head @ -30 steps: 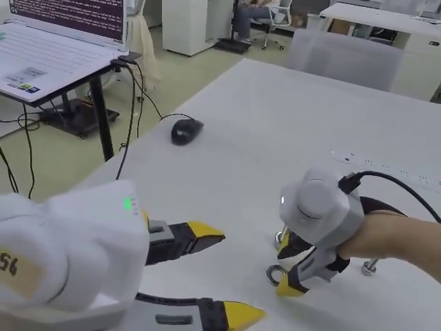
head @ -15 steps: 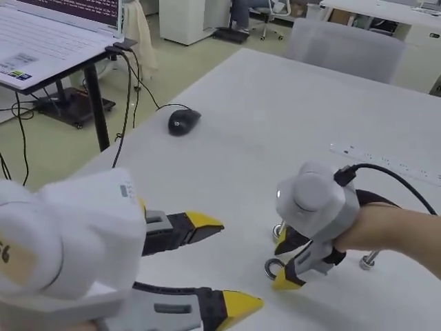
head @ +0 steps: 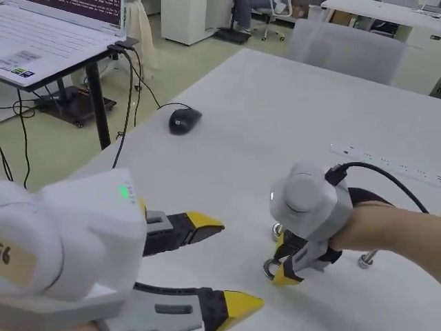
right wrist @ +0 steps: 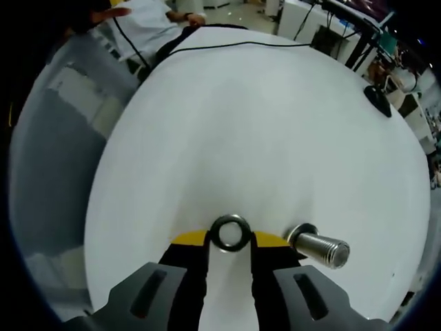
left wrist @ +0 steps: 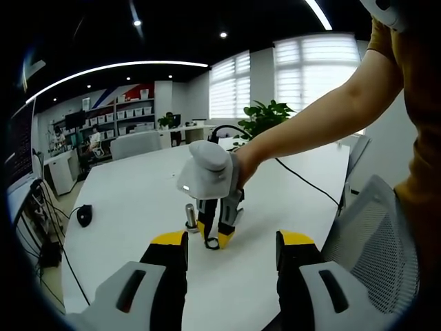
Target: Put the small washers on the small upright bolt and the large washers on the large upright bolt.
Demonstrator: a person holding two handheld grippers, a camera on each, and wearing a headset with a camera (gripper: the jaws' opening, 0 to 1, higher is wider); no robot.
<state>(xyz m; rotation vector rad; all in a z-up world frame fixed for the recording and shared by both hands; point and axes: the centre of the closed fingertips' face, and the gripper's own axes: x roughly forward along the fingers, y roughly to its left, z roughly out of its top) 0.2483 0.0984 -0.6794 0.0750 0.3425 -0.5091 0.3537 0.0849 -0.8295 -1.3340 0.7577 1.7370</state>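
My right gripper (head: 280, 261) points down at the white table and is shut on a steel washer (head: 269, 267), held on edge between its yellow tips. The right gripper view has the washer (right wrist: 230, 232) between the tips, and the thick upright bolt (right wrist: 320, 247) just beside it. That large bolt (head: 277, 229) stands right behind the gripper. A smaller bolt (head: 367, 259) stands beyond the person's wrist on the right. My left gripper (head: 224, 262) hovers open at the lower left with nothing in it. Its view looks at the right gripper (left wrist: 219, 231), the washer (left wrist: 212, 243) and the bolt (left wrist: 191, 215).
A black mouse (head: 185, 119) with its cable lies on the white table (head: 289, 117) at the far left. A laptop (head: 48, 34) sits on a side stand past the table's left edge. A grey chair back (head: 344, 48) stands at the far edge.
The right gripper has edged slightly left with the washer, staying close to the large bolt. The left gripper has kept its place, open. The head camera has shifted a little.
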